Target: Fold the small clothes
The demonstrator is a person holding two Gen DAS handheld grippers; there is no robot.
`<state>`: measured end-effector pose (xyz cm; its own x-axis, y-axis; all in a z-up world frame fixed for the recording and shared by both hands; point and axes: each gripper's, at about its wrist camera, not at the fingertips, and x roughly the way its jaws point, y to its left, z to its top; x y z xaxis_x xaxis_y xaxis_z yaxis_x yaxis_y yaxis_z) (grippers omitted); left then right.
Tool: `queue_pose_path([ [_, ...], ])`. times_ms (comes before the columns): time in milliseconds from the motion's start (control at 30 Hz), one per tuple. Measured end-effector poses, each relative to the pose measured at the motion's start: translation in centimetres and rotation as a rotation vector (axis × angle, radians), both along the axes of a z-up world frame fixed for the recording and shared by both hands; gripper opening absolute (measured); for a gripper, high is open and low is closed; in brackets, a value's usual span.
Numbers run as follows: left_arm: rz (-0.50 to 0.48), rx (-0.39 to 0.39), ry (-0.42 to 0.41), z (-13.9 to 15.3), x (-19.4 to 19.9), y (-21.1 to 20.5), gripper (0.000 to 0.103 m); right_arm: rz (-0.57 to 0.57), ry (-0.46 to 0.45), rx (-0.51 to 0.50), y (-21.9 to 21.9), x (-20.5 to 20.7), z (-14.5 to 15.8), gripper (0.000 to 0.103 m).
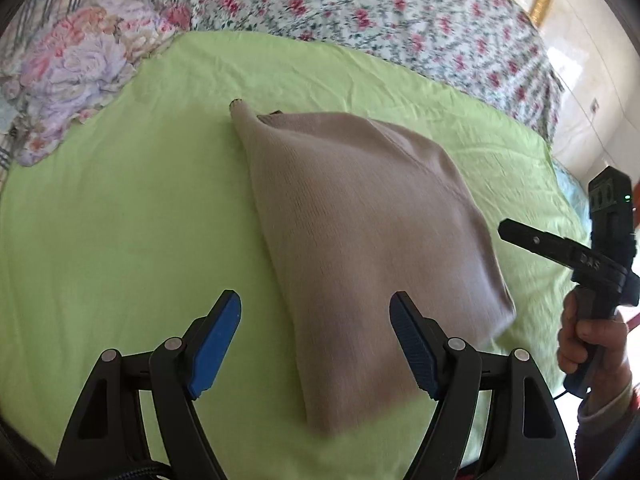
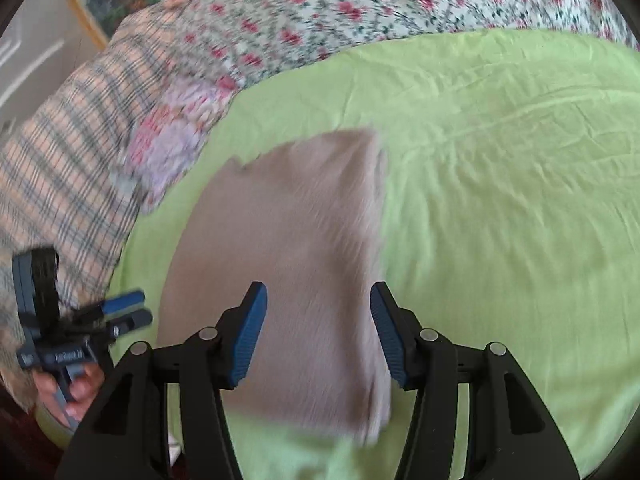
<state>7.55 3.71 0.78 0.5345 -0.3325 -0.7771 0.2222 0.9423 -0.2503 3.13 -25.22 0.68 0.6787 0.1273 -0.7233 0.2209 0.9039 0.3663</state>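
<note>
Folded beige knit garment [image 1: 360, 232] lying flat on the lime green sheet [image 1: 120, 220], left gripper [image 1: 316, 344] released above its near edge, right gripper [image 2: 318, 332] also released, nothing grasped, floral bedding [image 1: 360, 12] behind

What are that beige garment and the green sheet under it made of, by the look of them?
Garment: seemingly a fine knit, matte and soft; faint ribbed rows show across it. Sheet: probably thin woven cotton, matte; it shows fine creases and no pile.
</note>
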Motion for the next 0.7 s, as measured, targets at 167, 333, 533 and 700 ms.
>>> queue_pose_path([
  [167,0.048,-0.075,0.053,-0.9,6.4,1.1,0.077,-0.042,0.009,0.032,-3.6,5.1,-1.3,0.055],
  [333,0.067,-0.108,0.071,-1.6,11.7,1.7,0.079,-0.052,-0.001,0.118,-5.8,8.3,-2.3,0.055],
  [533,0.085,-0.080,0.053,-2.5,16.2,1.3,0.023,-0.025,-0.056,0.065,-4.8,9.5,-1.3,0.009],
  [700,0.138,-0.011,0.033,-3.3,18.4,1.4,0.019,-0.044,0.064,0.035,-4.8,10.4,-3.7,0.012],
])
